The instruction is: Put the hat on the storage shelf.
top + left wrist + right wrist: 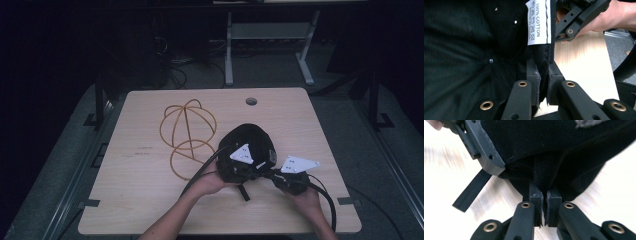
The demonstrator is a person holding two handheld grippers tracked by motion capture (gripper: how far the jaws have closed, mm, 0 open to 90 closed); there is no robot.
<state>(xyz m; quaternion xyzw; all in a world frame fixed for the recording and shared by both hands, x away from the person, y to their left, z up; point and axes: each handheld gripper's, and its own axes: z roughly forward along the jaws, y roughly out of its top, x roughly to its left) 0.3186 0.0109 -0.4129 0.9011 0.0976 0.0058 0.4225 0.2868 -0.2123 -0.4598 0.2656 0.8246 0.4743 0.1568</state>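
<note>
A black cotton cap is held just above the wooden table, right of centre. My left gripper is shut on its rim. In the left gripper view the fabric edge is pinched between the jaws, and a white care label hangs inside the cap. My right gripper is shut on the cap's rear edge; the right gripper view shows black cloth squeezed between its pads. A loose black strap dangles below the cap.
A yellow wire frame of loops lies on the table, left of the cap. A round cable hole sits near the far edge. Black cables trail from both grippers. White desk legs stand beyond the table.
</note>
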